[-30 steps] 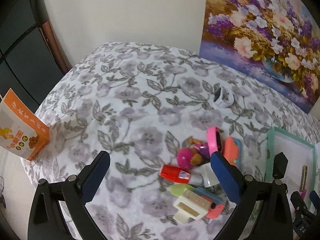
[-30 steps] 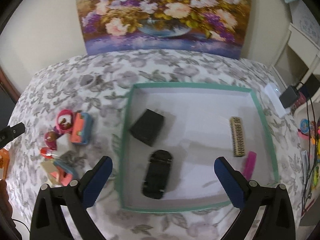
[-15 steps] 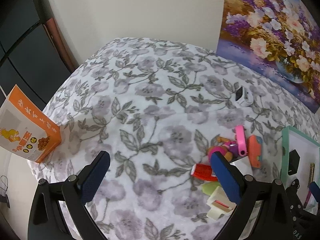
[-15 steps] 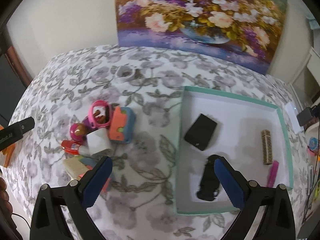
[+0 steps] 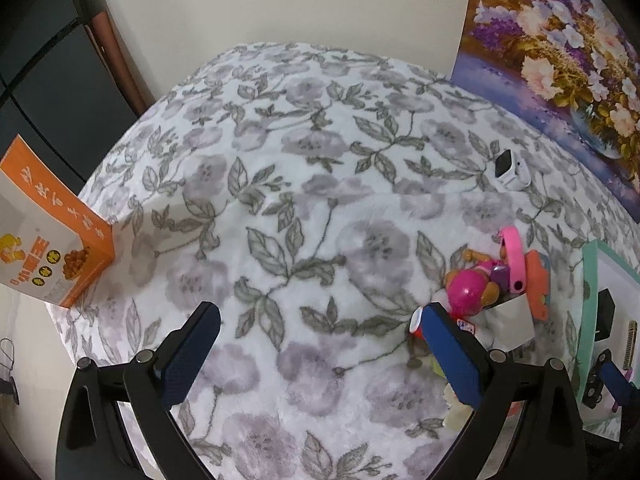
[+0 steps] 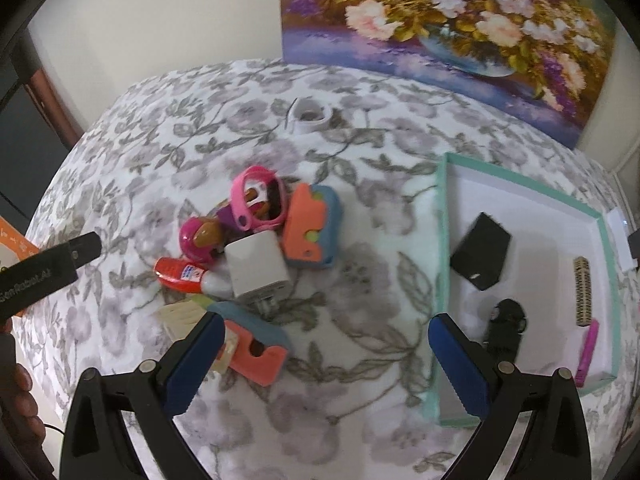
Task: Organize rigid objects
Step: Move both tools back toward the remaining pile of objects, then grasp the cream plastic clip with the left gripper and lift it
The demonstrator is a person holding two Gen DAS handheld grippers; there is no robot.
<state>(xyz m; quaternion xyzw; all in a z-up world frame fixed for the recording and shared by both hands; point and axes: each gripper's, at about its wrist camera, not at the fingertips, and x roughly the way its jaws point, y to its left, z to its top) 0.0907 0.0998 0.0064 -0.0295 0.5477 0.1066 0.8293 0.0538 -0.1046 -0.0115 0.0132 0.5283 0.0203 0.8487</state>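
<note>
Both grippers hover above a table under a floral cloth point(image 6: 360, 272), jaws wide apart and holding nothing. The right gripper point(image 6: 322, 360) sits over the strip of bare cloth between the toy pile and the tray point(image 6: 442, 240), its right finger overlapping the tray's near left corner. The left gripper point(image 5: 316, 354) sits over open cloth left of the pile. The pile is a tight cluster: pink band point(image 6: 260, 200), doll point(image 6: 200, 236), white charger point(image 6: 256, 268), red tube point(image 6: 178, 274), orange-blue case point(image 6: 312, 226) and, nearest the right gripper's left finger, a coral block point(image 6: 258, 354). A white watch point(image 6: 306, 114) lies apart, toward the painting point(image 6: 448, 28). The green-rimmed tray holds a black box point(image 6: 480, 250), black car point(image 6: 506, 328), beige strip point(image 6: 582, 296) and pink bar point(image 6: 587, 354), with free floor in its far half. An orange carton point(image 5: 48, 228) stands at the cloth's left edge, where the surface falls away.
</note>
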